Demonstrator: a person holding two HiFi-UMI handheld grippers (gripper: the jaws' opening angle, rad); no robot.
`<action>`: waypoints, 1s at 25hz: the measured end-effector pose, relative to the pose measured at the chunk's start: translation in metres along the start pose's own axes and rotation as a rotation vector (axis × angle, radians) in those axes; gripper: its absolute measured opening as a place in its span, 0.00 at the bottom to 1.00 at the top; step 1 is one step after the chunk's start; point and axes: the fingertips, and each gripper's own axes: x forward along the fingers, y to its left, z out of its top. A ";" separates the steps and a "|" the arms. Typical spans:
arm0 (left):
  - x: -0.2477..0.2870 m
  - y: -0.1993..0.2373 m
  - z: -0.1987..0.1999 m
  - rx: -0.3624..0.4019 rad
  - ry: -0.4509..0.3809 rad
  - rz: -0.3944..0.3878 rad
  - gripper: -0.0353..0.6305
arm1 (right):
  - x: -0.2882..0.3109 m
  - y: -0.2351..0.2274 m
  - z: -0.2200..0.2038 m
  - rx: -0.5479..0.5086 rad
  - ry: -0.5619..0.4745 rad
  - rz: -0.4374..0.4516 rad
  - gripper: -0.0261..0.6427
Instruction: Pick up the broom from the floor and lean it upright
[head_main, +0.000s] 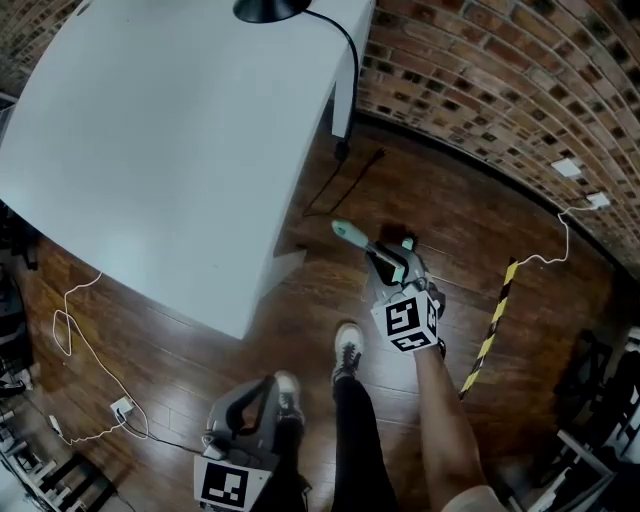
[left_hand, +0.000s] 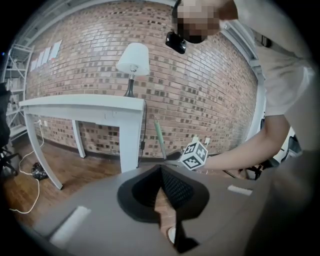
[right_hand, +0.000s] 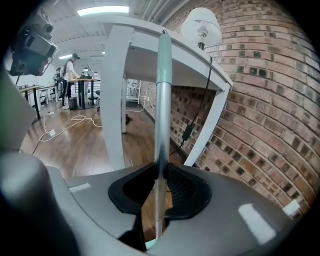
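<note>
The broom's thin silver handle with a pale green end rises steeply off the wooden floor. My right gripper is shut on it, and the handle runs up between its jaws toward the white table's edge. The broom head is hidden. In the left gripper view the handle stands beside the table leg, with the right gripper's marker cube just below it. My left gripper hangs low by the person's legs. Its jaws meet at the tips and hold nothing.
A white table with a lamp fills the left. A curved brick wall runs behind. A yellow-and-black striped bar lies on the floor at right. White cables trail at left. The person's shoes are close below the grippers.
</note>
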 end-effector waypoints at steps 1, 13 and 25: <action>0.005 0.000 -0.001 -0.003 0.005 0.000 0.06 | 0.006 -0.005 0.008 -0.004 -0.017 -0.004 0.17; 0.032 -0.011 -0.021 -0.035 0.058 -0.009 0.06 | 0.053 -0.019 0.054 -0.052 -0.088 0.006 0.18; 0.031 0.000 -0.037 -0.041 0.096 -0.019 0.06 | 0.072 -0.016 0.056 -0.118 -0.085 -0.068 0.22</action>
